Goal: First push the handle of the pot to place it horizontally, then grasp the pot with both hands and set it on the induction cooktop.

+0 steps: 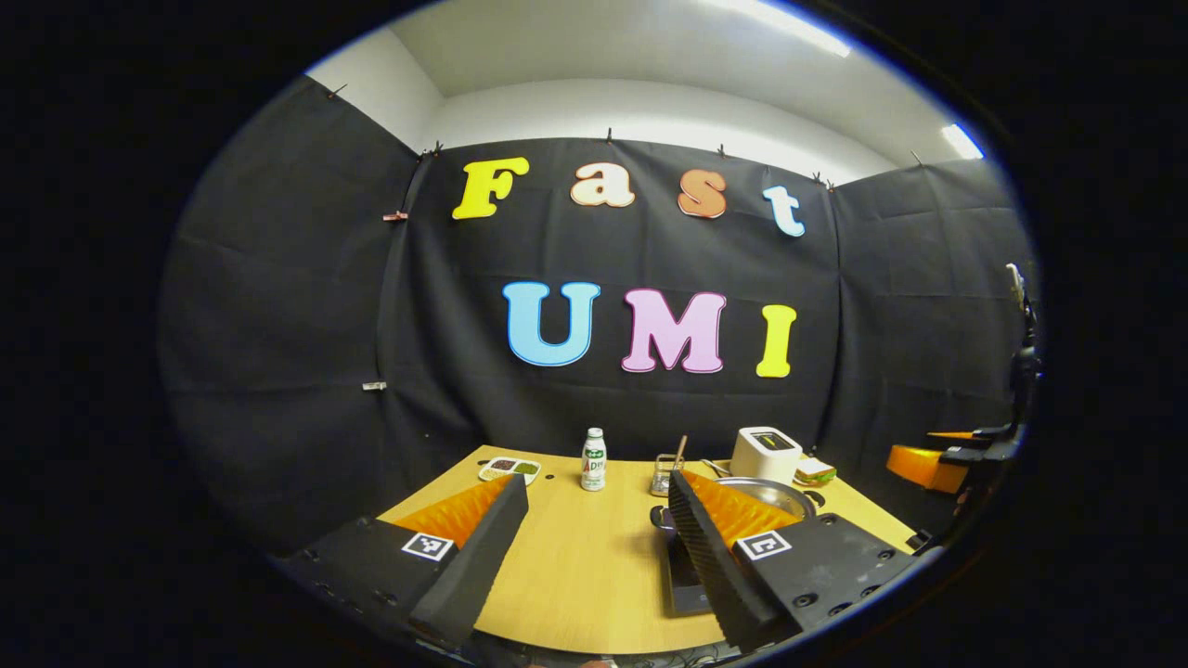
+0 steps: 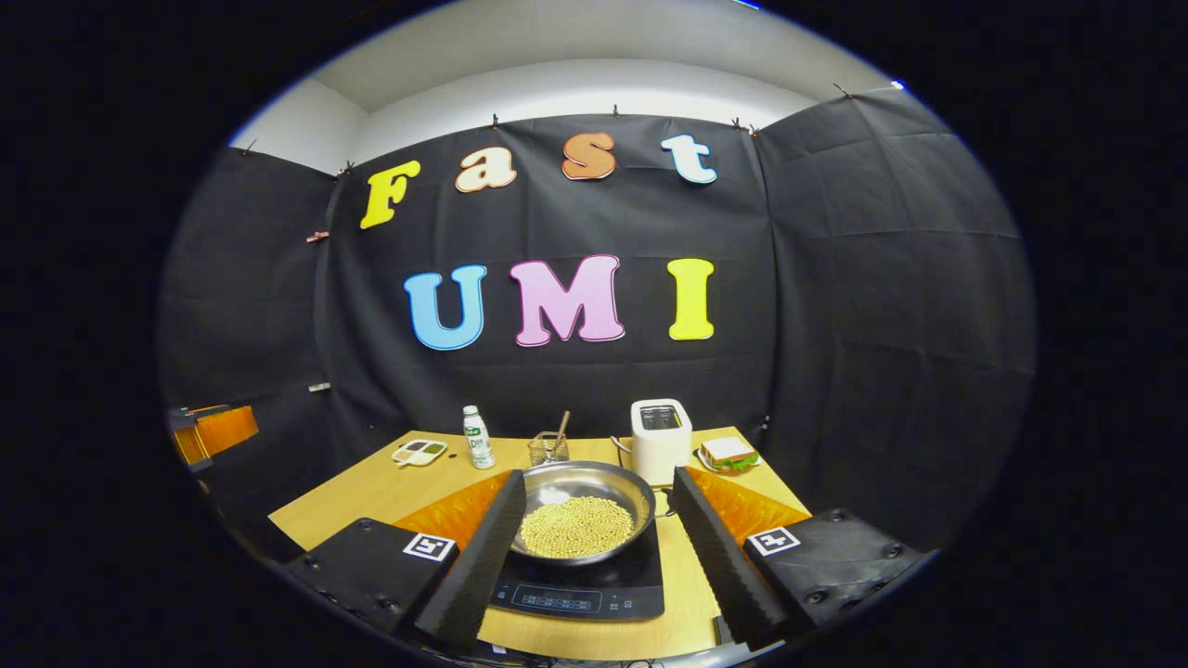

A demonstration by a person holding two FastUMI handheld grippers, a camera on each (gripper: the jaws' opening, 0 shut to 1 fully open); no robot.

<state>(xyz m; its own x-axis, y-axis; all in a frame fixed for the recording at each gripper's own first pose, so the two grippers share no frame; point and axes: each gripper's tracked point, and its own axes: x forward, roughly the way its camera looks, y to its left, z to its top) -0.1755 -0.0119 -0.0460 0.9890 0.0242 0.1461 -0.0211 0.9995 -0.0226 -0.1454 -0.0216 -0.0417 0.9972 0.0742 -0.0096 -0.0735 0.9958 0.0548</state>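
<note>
A steel pot (image 2: 580, 515) holding pale beans sits on the black induction cooktop (image 2: 594, 589) near the table's front edge. My right gripper (image 2: 599, 482) is open just in front of it, one finger at each side of the pot and neither touching it. In the left gripper view, my left gripper (image 1: 599, 482) is open over bare table to the left of the pot (image 1: 775, 492), whose rim peeks out behind the right-hand finger. A dark corner of the cooktop (image 1: 685, 584) shows between the fingers. The pot's handle is too small to make out.
Along the back of the wooden table (image 2: 371, 492) stand a small divided tray (image 2: 419, 452), a white bottle (image 2: 478, 438), a wire basket with a stick (image 2: 549, 447), a white toaster (image 2: 660, 438) and a sandwich on a plate (image 2: 729, 453). The other gripper (image 1: 937, 464) hangs at the right.
</note>
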